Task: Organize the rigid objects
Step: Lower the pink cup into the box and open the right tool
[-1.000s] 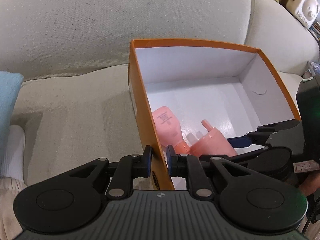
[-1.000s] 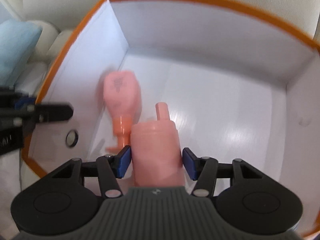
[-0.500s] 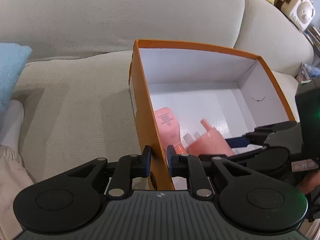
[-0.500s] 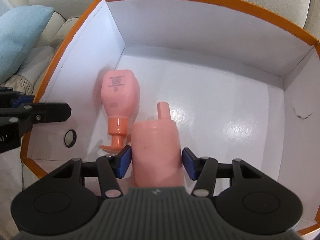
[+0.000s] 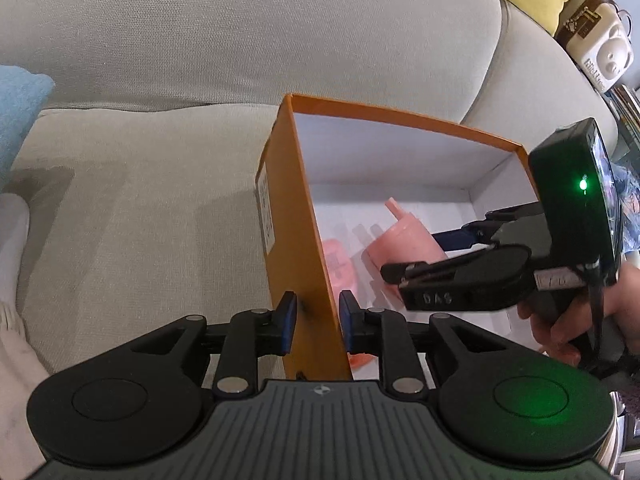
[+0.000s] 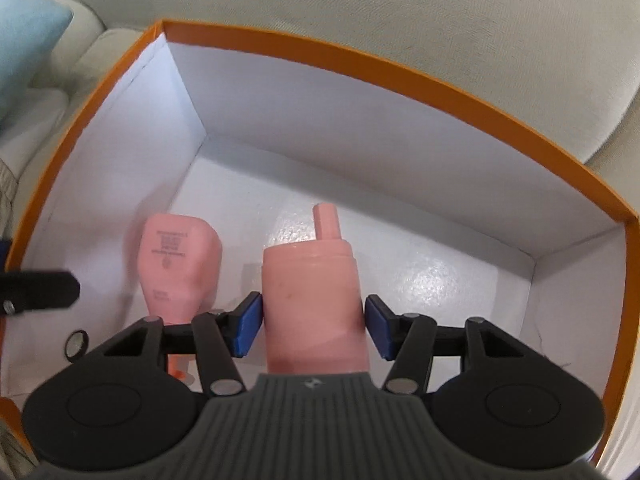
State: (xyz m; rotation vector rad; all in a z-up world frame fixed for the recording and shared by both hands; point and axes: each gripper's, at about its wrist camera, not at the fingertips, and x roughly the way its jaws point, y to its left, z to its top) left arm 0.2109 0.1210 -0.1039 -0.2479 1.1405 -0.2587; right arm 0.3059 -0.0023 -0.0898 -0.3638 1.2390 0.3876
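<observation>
Gripping a smooth pink cylindrical bottle (image 6: pixel 312 300), right tongs (image 6: pixel 314 326).

The letters "DAS" are showing in pale marks on the black side of the right gripper (image 5: pixel 420 258). Small dark print is sitting on the lying pink bottle (image 6: pixel 180 264) and on a white label (image 5: pixel 265 212) on the orange box (image 5: pixel 304 216), both too small to read. The cream pig-faced item (image 5: pixel 600 52) is carrying blurred lettering.
</observation>
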